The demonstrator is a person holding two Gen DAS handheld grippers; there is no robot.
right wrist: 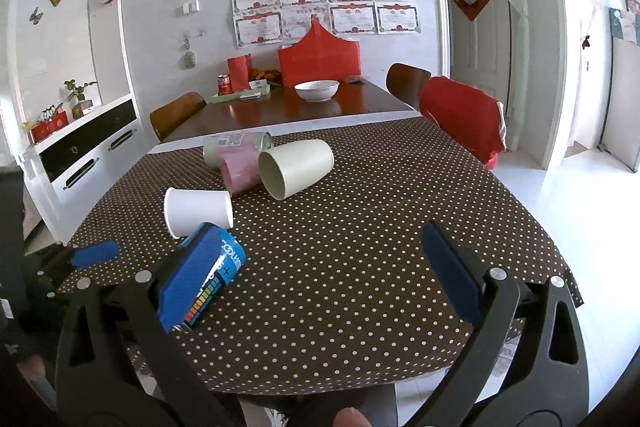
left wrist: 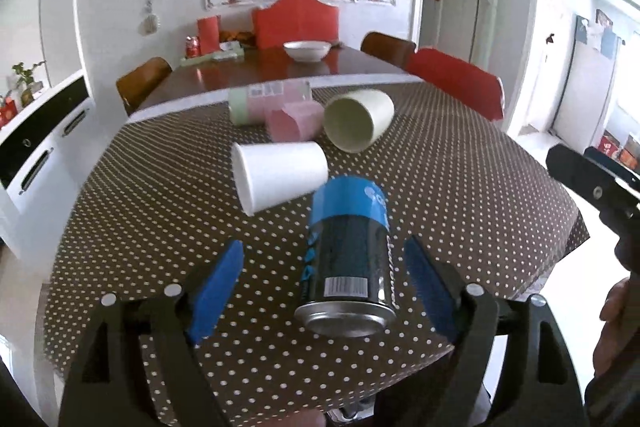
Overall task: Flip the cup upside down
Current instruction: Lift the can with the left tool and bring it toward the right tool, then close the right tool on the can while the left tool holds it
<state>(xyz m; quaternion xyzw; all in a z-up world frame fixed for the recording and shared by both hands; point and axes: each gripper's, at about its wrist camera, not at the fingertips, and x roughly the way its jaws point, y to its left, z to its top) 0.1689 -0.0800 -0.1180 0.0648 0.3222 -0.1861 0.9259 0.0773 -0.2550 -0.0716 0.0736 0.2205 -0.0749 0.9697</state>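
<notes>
Several cups lie on their sides on the dotted brown tablecloth [left wrist: 460, 163]. A white paper cup [left wrist: 280, 175] [right wrist: 198, 211] is nearest, its mouth facing left. Behind it lie a cream cup [left wrist: 358, 119] [right wrist: 296, 167] with its mouth towards me and a pink cup [left wrist: 296, 123] [right wrist: 240, 169]. My left gripper [left wrist: 324, 247] is open, straddling a blue-and-black can [left wrist: 348, 255] that lies on the cloth, with gaps on both sides. My right gripper [right wrist: 320, 231] is open over bare cloth; its left finger partly hides the can [right wrist: 228, 263].
A wrapped green and pink stack of cups [left wrist: 268, 101] [right wrist: 236, 145] lies at the table's far edge. Beyond stands a wooden table [right wrist: 360, 103] with a white bowl [right wrist: 316, 90], chairs around it. A white cabinet [right wrist: 88, 155] is on the left.
</notes>
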